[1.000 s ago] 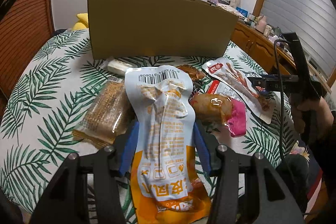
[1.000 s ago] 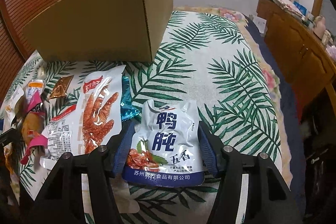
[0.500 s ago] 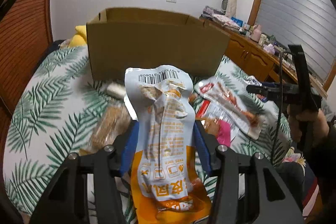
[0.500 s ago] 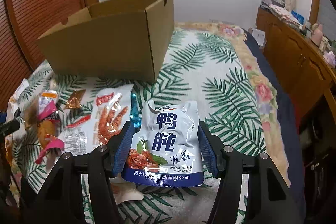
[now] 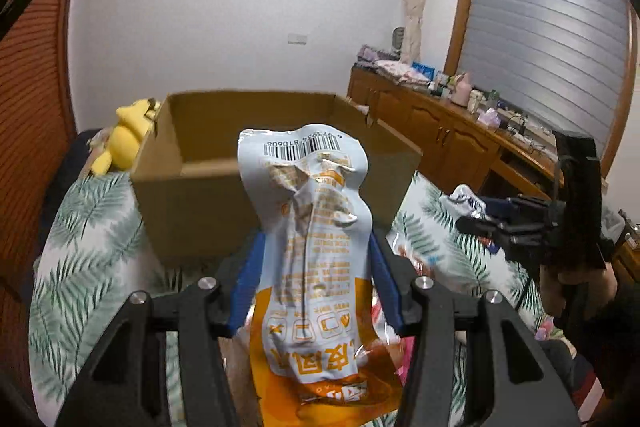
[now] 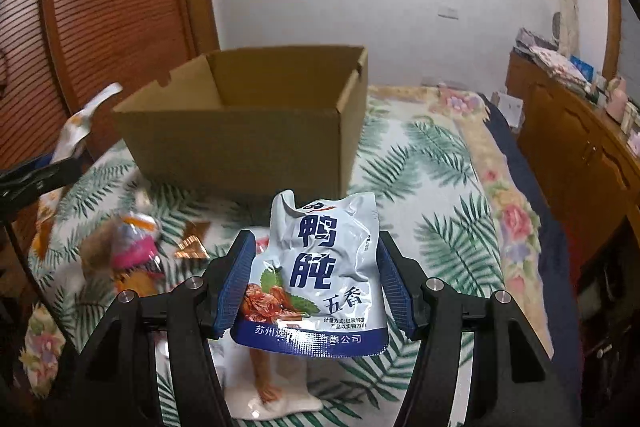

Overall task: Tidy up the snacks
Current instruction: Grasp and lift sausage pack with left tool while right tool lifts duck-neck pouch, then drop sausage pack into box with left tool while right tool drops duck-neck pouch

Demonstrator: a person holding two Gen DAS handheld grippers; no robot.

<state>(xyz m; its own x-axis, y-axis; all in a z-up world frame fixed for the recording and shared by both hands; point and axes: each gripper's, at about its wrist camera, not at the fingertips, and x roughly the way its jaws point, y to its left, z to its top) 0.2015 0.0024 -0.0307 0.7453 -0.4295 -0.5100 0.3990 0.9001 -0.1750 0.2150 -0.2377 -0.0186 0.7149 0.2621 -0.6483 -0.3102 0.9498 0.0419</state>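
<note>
Cardboard fills the twelve o'clock of both views: one open brown box [image 6: 248,119] sits on the palm-leaf bed cover [image 6: 432,211], its mouth facing up and nothing visible inside from here. My left tool [image 5: 316,279] is pinching a tall white-and-orange pouch [image 5: 312,251] by its sides, held in the air short of the box's near wall. My right tool [image 6: 316,279] is clamped on a white-and-blue duck snack pouch [image 6: 320,267], also in the air, the box ahead at eleven o'clock.

I judge the step in hand to be carrying both pouches over the rim. To do it well I should lift each bottom edge clear of the near wall, bring the tall pouch in first so its floppy top does not catch the cardboard, and release low inside, one side each, so the two do not collide.

Count: one box, two held pouches. On the cover, loose snacks lie around nine o'clock of the right view, at least three, blurred: a pink-ended pack [image 6: 132,251], a small copper-coloured wrapper [image 6: 192,247] and a white pack [image 6: 272,387] under my tool.
</note>
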